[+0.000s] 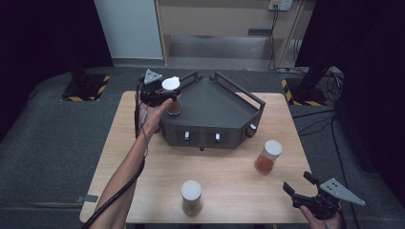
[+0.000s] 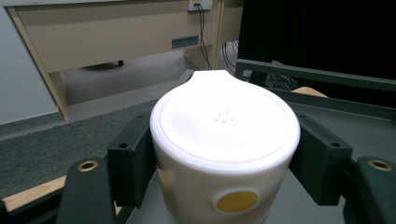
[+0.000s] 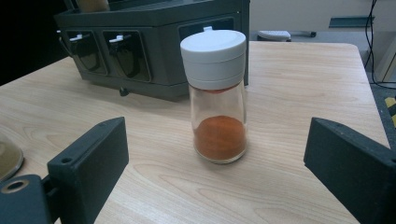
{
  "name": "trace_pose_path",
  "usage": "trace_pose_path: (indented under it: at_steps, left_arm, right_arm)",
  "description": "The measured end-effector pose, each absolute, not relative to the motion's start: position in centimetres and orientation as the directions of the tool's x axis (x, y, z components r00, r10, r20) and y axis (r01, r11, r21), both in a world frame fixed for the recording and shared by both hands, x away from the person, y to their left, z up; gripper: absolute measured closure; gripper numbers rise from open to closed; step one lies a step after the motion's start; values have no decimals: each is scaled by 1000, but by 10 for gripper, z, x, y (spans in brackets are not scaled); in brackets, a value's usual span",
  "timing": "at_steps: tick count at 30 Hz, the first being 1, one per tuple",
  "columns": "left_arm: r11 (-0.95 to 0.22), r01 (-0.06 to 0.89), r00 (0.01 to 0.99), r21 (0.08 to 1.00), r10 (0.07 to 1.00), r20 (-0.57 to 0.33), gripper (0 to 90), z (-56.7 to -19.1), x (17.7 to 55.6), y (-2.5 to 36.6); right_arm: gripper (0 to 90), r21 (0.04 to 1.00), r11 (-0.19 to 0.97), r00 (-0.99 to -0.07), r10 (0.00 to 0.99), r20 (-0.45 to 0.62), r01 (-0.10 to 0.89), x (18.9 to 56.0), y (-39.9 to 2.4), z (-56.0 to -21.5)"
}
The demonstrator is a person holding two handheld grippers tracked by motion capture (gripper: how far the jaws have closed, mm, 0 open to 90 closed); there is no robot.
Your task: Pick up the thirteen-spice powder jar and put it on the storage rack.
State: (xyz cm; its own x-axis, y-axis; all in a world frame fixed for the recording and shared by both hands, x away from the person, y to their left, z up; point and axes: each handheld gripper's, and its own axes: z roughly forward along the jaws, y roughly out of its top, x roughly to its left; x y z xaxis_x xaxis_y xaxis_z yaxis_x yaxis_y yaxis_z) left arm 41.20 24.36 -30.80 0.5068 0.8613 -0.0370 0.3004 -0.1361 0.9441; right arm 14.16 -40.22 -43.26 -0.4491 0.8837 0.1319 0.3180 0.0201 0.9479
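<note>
My left gripper [image 1: 170,93] is shut on a spice jar [image 2: 224,135] with a white lid and brownish powder. Its black pads [image 2: 133,158] press on both sides of the lid. The jar is at the left corner of a dark grey rack [image 1: 215,102]; I cannot tell whether it rests on the rack's top. A second jar [image 3: 218,95], with a white cap and orange powder, stands upright on the table right of the rack. My right gripper [image 1: 300,183] is open near the table's front right corner, pointing at that jar but well short of it.
A third white-capped jar [image 1: 191,197] stands near the front edge of the wooden table [image 1: 229,167], in the middle. The rack has raised rails and small front drawers [image 3: 109,53]. A person's left forearm [image 1: 126,167] crosses the table's left side.
</note>
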Motion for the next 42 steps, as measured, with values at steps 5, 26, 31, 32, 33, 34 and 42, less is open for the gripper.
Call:
trace_pose_path:
  at_steps: [5, 26, 31, 32, 33, 34, 42]
  left_arm:
    - [-95, 275, 492, 957, 869, -55, 141, -304, 408, 244]
    - [-130, 183, 610, 975, 793, -9, 18, -268, 359, 271]
    - [-128, 166, 636, 978, 772, -7, 18, -269, 343, 281]
    - [-130, 163, 641, 978, 768, -5, 18, -269, 340, 283]
    - [-130, 163, 641, 978, 768, -5, 18, -269, 340, 283]
    - [-132, 162, 647, 978, 763, -4, 18, -269, 336, 286]
    - [-144, 131, 682, 981, 731, 16, 18, -286, 305, 302]
  right_arm:
    - [64, 948, 18, -450, 883, 135, 319, 142, -403, -433]
    - [60, 948, 23, -451, 883, 130, 318, 142, -401, -432]
    - [59, 948, 26, -452, 883, 128, 318, 142, -401, -432]
    - [59, 948, 26, -451, 883, 127, 317, 142, -401, -432]
    - [59, 948, 25, -451, 883, 128, 318, 142, -401, -432]
    - [59, 948, 25, -451, 883, 128, 318, 142, -401, -432]
    - [58, 948, 28, -453, 883, 126, 318, 142, -400, -432]
